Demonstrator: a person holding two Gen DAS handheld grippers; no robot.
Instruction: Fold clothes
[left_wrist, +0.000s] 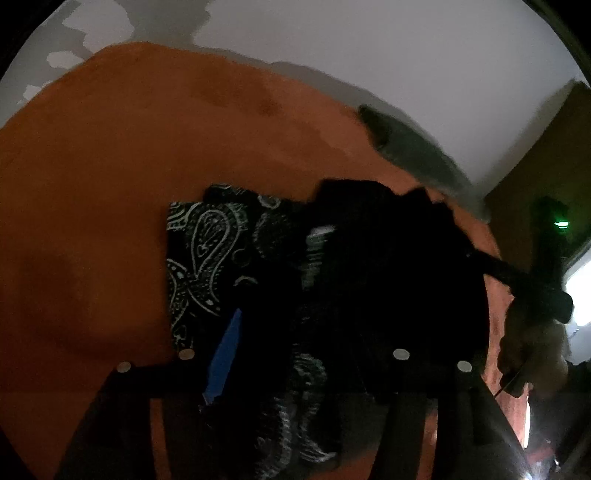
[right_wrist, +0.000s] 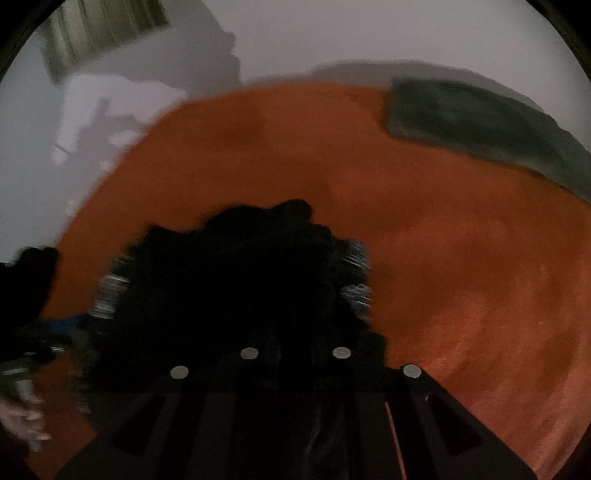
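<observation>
We record a broad orange-brown fabric surface (left_wrist: 110, 184) filling most of both wrist views, its cloth lightly mottled. Along its far edge lies a dark grey-green elongated cushion (right_wrist: 480, 122), resting toward the far right corner. Behind stands a plain pale grey wall (left_wrist: 406, 55) carrying soft shadows. In the left wrist view an olive-brown flat panel (left_wrist: 546, 177) rises at the right. In the right wrist view a pale striped curtain-like hanging (right_wrist: 103, 29) occupies the upper left. Lighting is dim.

Dim, motion-blurred, fisheye-warped frames
</observation>
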